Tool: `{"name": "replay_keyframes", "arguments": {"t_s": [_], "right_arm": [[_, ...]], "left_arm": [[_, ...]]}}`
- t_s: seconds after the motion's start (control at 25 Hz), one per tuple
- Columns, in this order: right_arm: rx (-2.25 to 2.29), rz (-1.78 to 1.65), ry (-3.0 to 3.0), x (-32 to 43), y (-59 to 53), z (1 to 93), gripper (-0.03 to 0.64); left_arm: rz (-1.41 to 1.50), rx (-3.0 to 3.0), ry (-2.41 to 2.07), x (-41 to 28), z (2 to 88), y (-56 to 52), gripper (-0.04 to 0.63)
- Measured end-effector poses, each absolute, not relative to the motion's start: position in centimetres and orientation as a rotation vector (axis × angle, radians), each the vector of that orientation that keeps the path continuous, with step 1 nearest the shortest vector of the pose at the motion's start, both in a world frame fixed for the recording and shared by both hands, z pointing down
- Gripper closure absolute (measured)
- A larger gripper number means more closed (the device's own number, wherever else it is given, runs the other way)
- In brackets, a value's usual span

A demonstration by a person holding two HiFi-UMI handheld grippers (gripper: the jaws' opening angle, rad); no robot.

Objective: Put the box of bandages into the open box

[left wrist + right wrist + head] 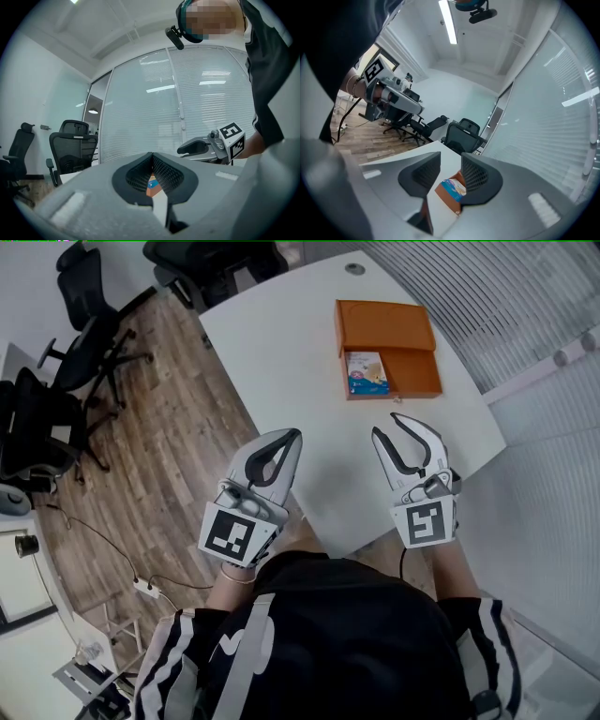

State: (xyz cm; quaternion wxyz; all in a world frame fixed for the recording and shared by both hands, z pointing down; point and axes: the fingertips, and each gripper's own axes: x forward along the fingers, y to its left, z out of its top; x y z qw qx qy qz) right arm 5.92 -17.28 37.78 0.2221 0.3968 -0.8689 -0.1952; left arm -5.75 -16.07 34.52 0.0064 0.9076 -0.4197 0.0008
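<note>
The right claw (384,425) is held spread, with nothing between its jaws. The left claw (292,435) is pressed together at the tips and is empty. Both are held by the near edge of the white table (281,352), well apart from the orange open box (417,373). The box of bandages (366,372) is seen lying inside that open box, against its left wall.
</note>
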Motion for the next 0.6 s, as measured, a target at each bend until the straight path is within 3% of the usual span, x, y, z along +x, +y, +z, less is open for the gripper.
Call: {"name": "replay_keyframes", "arguments": {"t_s": [0.6], "right_arm": [[1.354,-0.298,-2.619,6.8,-15.2,34.5,0.512]], "left_arm": [[-0.025,2.848,-1.313,-4.8,34.3,-15.0,0.595]]}}
